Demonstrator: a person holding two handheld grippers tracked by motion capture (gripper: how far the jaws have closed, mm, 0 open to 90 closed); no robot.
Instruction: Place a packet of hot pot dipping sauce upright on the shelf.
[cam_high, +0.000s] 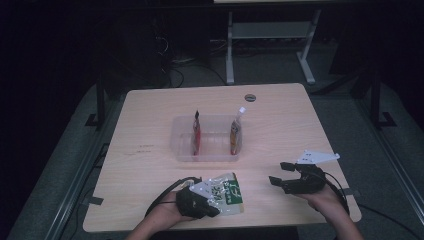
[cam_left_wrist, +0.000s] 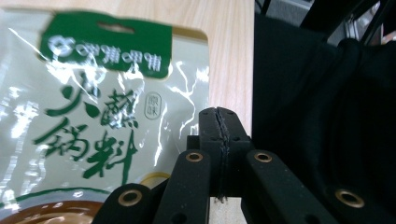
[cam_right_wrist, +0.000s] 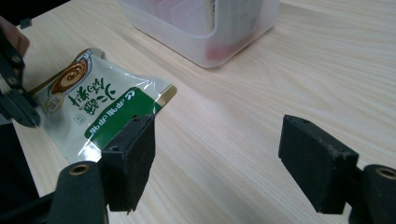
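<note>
A pale pouch (cam_high: 231, 192) with a green header and green print lies flat near the table's front edge, left of centre. In the left gripper view the pouch (cam_left_wrist: 93, 102) lies along the left side of my left gripper (cam_left_wrist: 219, 126). That gripper's pads are pressed together at the pouch's edge. In the high view my left gripper (cam_high: 216, 201) overlaps the pouch's left part. My right gripper (cam_high: 280, 173) hovers open to the right of the pouch, with nothing between its jaws. In the right gripper view my right gripper (cam_right_wrist: 224, 158) frames bare wood, with the pouch (cam_right_wrist: 102, 102) at the left.
A clear plastic bin (cam_high: 210, 155) sits mid-table with two red pouches standing in it, one at the left (cam_high: 196, 132) and one at the right (cam_high: 236, 134). A small dark round disc (cam_high: 250, 97) lies at the far edge. In the right gripper view the bin (cam_right_wrist: 219, 42) is at the top.
</note>
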